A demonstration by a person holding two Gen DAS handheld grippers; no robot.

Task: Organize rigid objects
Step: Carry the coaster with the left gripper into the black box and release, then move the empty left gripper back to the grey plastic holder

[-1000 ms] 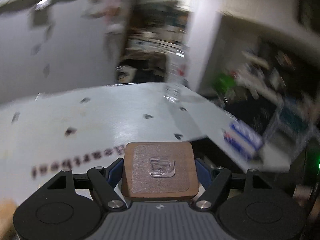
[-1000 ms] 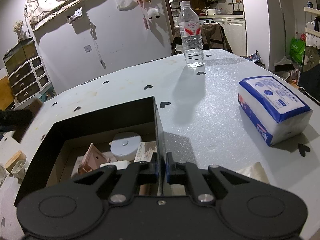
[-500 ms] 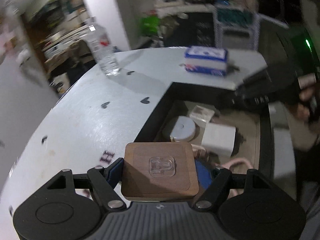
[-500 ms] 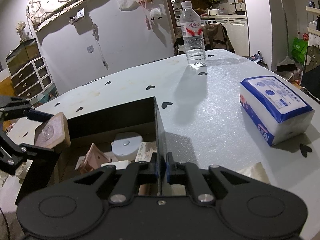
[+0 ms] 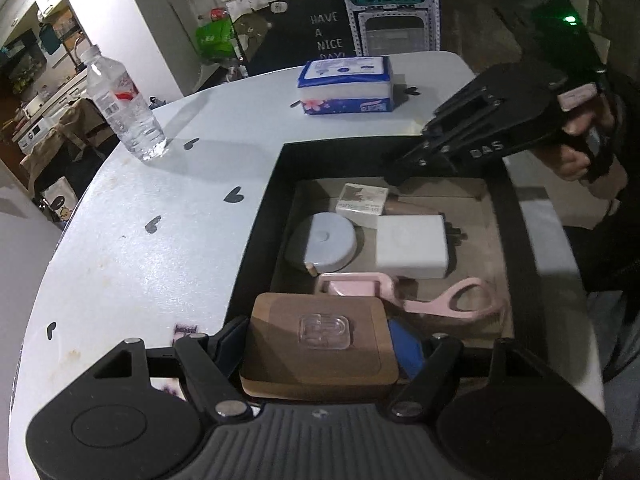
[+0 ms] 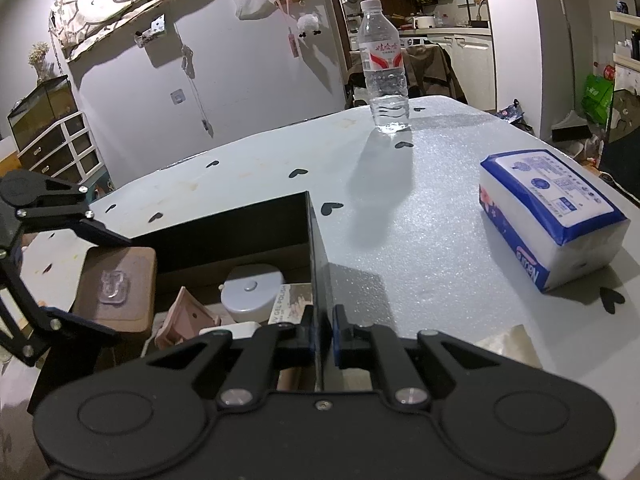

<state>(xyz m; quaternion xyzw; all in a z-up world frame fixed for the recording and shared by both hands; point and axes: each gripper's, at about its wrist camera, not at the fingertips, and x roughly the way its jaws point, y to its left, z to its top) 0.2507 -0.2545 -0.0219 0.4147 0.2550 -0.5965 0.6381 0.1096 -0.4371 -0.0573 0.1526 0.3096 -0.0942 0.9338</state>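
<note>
My left gripper [image 5: 320, 344] is shut on a brown wooden square block [image 5: 318, 342] with a clear hook on top, held over the near edge of the black box [image 5: 256, 232]. The block also shows in the right wrist view [image 6: 116, 288]. Inside the box lie a round grey tape measure [image 5: 322, 246], a white charger [image 5: 412, 246], a small white carton [image 5: 362, 200] and a pink holder [image 5: 404, 294]. My right gripper [image 6: 322, 330] is shut on the box's thin side wall [image 6: 318, 264].
A water bottle [image 6: 384, 68] stands at the table's far end. A blue and white tissue pack [image 6: 548, 212] lies to the right of the box. The white table [image 6: 400, 200] has black heart marks. Shelves and clutter surround the table.
My left gripper swung round with the wooden block and came over the box's near edge. My right gripper stayed shut on the box wall.
</note>
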